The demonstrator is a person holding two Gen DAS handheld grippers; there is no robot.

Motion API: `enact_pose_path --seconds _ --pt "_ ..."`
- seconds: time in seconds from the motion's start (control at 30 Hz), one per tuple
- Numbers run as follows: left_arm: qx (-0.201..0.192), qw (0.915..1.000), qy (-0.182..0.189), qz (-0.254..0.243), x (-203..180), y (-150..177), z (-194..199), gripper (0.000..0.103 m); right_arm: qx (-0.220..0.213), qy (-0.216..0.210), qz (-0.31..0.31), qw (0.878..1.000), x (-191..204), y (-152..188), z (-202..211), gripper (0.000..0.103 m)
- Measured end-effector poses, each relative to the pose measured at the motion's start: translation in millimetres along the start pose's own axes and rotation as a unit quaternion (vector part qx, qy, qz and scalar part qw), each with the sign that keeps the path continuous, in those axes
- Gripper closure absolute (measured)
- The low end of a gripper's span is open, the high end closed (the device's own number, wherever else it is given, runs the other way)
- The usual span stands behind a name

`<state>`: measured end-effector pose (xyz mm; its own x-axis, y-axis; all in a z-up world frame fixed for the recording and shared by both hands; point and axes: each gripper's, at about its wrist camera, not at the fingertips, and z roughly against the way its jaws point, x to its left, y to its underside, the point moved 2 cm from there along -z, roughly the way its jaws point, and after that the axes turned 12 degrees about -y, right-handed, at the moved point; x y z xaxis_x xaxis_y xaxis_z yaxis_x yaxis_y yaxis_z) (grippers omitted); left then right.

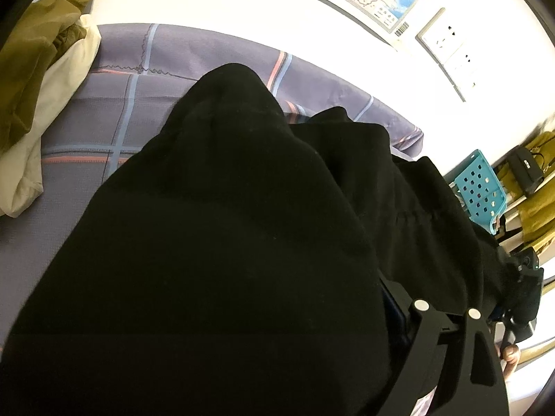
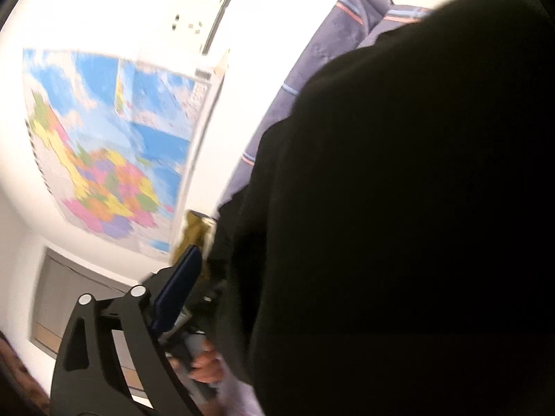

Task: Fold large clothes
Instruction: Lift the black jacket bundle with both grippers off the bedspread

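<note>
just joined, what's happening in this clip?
A person with a handheld tool in each hand is folding a large black garment on a bed with a grey-purple plaid sheet. The dark cloth fills most of both wrist views and hides one finger of each tool. A finger of the left tool shows beside the cloth, and a finger of the right tool stands clear of it, so neither shows a grip. An olive and cream pile lies aside on the bed.

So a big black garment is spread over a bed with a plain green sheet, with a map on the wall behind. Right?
Not quite: the sheet is grey-purple with a striped check, as the left wrist view shows. The black garment and the map are there.
</note>
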<state>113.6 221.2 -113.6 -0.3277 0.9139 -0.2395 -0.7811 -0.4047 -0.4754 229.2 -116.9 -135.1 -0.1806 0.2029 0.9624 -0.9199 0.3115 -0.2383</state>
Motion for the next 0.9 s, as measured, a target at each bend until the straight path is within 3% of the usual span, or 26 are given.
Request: enact_pose_path --seconds 0.07,0.27,0.33,0.4,0.5,0.6,0.9 --pt "-0.001 1.0000 -0.004 -0.003 -1 0 0 0.015 0.005 0.007 0.006 1.000 0 -1 -2 0.011" --pt "0.001 0.9996 -0.025 -0.015 -9 -1 -2 0.015 0.045 0.109 0.086 0.989 12 -3 -31 0.013" --pt "0.003 0.9990 -0.043 -0.016 -14 -2 -3 0.020 0.048 0.140 0.110 0.983 9 -4 -38 0.033" --pt "-0.003 0.9981 -0.056 -0.026 -17 -3 -1 0.034 0.057 0.158 0.126 0.978 3 -4 -42 0.064" --pt "-0.010 0.9975 -0.061 -0.036 -20 -4 3 0.054 0.060 0.148 0.130 0.979 4 -5 -36 0.075" --pt "-0.014 0.9978 -0.053 -0.037 -22 -6 10 0.064 0.055 0.133 0.137 0.980 14 -7 -30 0.079" --pt "-0.050 0.9972 -0.018 -0.052 -19 -25 60 0.069 0.057 0.082 0.209 0.973 87 -11 -30 0.082"
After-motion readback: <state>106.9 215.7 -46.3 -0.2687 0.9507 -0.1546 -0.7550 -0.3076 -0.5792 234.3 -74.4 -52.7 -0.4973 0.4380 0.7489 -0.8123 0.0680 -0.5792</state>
